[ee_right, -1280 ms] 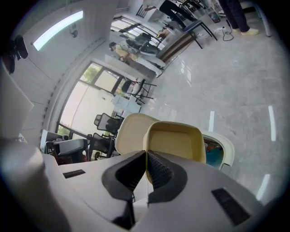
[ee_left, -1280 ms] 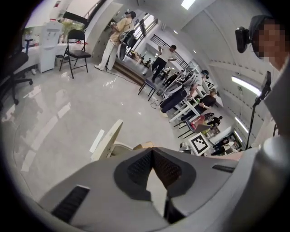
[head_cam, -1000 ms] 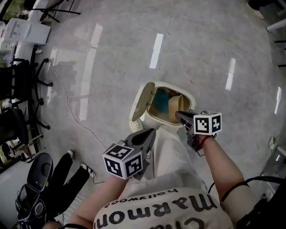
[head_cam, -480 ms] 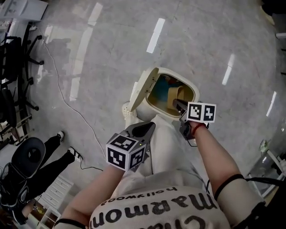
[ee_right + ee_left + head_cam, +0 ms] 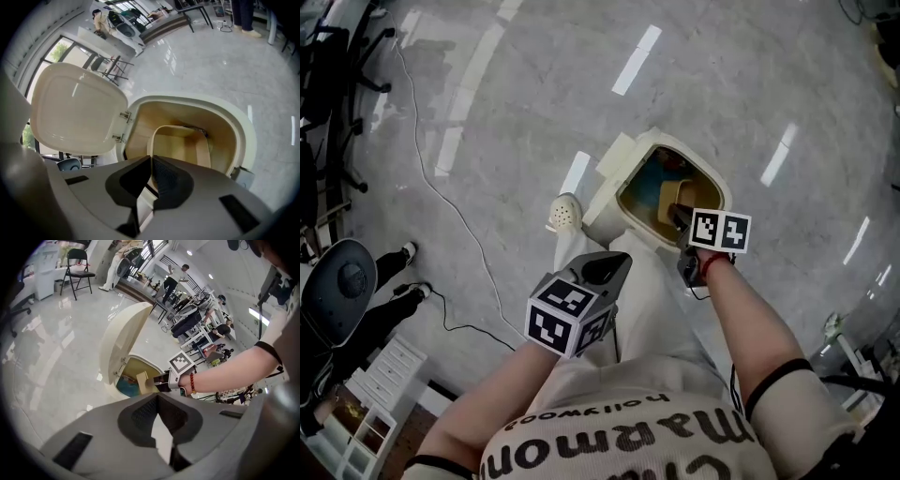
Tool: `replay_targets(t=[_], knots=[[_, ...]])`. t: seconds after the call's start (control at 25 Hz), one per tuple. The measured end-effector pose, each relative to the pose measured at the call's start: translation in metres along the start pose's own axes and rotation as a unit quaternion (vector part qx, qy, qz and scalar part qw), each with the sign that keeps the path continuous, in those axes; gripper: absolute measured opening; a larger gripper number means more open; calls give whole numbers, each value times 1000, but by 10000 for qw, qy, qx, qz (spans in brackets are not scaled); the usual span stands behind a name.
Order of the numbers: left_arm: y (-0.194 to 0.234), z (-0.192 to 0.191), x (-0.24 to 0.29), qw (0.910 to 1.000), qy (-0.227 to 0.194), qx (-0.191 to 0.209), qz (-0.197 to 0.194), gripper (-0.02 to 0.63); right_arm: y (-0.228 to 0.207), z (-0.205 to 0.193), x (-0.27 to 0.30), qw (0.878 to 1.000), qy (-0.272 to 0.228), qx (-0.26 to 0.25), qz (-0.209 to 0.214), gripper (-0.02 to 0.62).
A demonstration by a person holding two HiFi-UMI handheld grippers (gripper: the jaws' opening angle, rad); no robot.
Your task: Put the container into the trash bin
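Note:
A cream trash bin (image 5: 715, 184) stands on the floor with its lid (image 5: 614, 156) swung up. In the head view my right gripper (image 5: 678, 214) is over the bin's mouth, shut on the wall of a tan open container (image 5: 667, 199) that hangs inside the opening. The right gripper view shows the container (image 5: 180, 145) with its thin rim pinched between the pads, the bin's rim (image 5: 243, 131) around it and the lid (image 5: 75, 112) to the left. My left gripper (image 5: 617, 261) is shut and empty, held back by my legs. From the left gripper view (image 5: 157, 399), the container (image 5: 143, 382) is just inside the bin.
My white shoe (image 5: 565, 212) is beside the bin's base. A cable (image 5: 459, 216) runs across the glossy floor to the left. An office chair (image 5: 337, 291), another person's feet (image 5: 408, 251) and a white drawer unit (image 5: 375, 403) are at the left edge.
The right gripper has carried the container further over and into the bin's mouth. The lid has swung up more. The left gripper has hardly moved.

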State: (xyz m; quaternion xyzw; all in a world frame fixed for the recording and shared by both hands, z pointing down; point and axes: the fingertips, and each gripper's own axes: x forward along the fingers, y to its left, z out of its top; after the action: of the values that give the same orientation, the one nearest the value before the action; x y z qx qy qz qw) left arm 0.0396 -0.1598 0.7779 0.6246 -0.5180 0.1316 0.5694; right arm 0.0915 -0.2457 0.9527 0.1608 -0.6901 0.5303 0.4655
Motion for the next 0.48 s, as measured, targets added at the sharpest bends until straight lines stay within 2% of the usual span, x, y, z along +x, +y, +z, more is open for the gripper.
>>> replay_targets(t=[0.24, 0.48], knots=[[18, -12, 3, 9999, 15, -152, 69, -8, -2, 6, 24, 9997, 158, 158, 10, 12], [28, -16, 6, 9998, -22, 104, 148, -7, -15, 3, 51, 9984, 412, -41, -375, 12]])
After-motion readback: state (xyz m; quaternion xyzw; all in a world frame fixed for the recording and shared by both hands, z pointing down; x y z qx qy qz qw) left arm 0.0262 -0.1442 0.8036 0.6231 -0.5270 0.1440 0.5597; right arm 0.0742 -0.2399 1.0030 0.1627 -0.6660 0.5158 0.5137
